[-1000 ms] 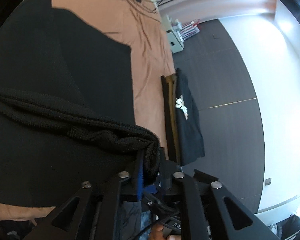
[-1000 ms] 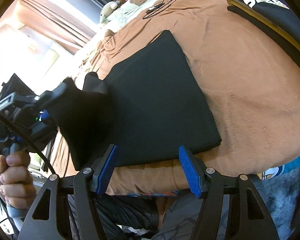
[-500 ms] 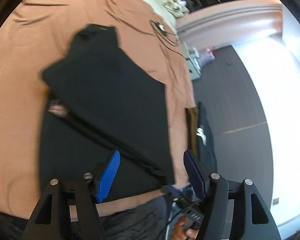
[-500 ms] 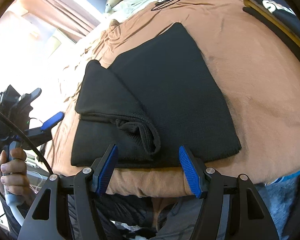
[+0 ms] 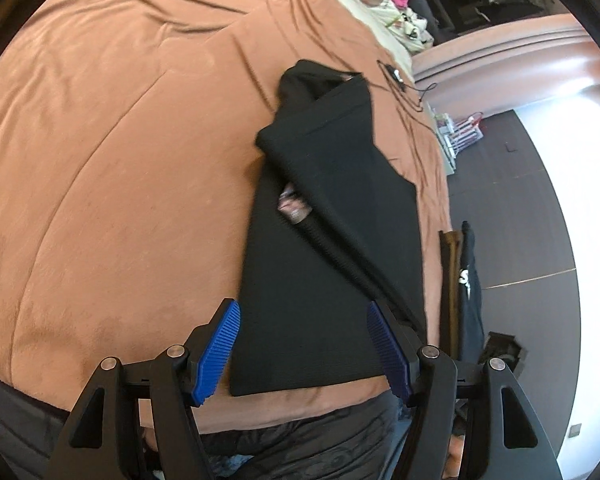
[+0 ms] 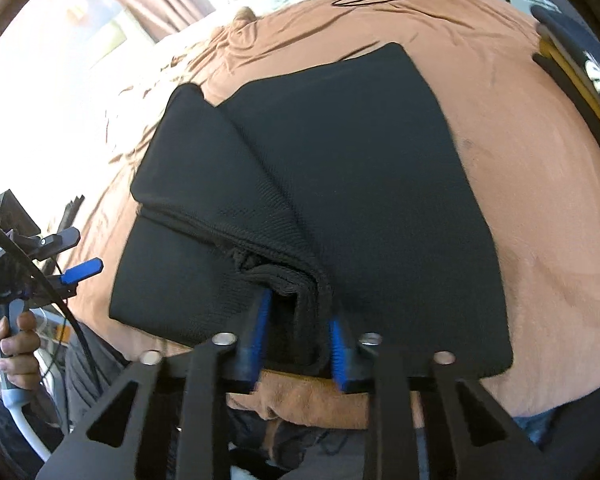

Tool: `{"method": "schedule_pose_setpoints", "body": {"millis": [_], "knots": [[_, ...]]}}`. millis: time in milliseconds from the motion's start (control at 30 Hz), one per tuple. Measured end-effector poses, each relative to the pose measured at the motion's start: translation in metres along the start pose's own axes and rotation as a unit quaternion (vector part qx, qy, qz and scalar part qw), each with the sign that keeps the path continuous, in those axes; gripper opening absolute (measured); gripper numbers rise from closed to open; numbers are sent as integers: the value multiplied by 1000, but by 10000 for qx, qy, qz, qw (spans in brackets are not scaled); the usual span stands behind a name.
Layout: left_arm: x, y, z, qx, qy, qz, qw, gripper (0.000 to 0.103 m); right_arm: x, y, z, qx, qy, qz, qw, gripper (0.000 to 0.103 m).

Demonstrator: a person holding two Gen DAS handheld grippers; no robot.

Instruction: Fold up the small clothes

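Since a moment ago, our right gripper (image 6: 298, 330) is closing onto the black knit garment's (image 6: 352, 184) bunched near hem; our left gripper (image 5: 308, 350) hangs wide, released. Garment runs lengthwise away across the brown bedspread (image 5: 112, 160), open room left.

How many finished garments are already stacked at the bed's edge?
2 visible: a dark printed top on the stack, and a mustard-brown piece under it, only its edge showing. More may lie hidden beneath. The black garment being folded lies apart.
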State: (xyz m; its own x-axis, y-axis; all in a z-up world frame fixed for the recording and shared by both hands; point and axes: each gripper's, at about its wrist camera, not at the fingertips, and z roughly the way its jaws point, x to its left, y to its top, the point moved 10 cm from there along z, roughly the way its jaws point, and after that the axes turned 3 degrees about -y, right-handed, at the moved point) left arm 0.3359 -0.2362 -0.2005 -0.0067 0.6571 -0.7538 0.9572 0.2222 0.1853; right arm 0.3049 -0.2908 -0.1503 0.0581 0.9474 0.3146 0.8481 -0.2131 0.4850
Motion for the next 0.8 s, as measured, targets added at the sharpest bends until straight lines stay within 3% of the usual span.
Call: {"method": "schedule_pose_setpoints", "body": {"millis": [67, 233, 533, 800], "knots": [[3, -3, 2, 38, 15, -3, 10000, 56, -2, 3, -2, -30, -39, 63, 10000, 5], [10, -9, 9, 114, 103, -11, 9999, 45, -7, 7, -18, -219, 23, 149, 9996, 4], [8, -14, 17, 246, 160, 42, 9996, 45, -18, 7, -39, -417, 10, 190, 9989, 3], [2, -9, 17, 292, -70, 15, 9995, 45, -42, 0, -50, -392, 73, 477, 9981, 3]]}}
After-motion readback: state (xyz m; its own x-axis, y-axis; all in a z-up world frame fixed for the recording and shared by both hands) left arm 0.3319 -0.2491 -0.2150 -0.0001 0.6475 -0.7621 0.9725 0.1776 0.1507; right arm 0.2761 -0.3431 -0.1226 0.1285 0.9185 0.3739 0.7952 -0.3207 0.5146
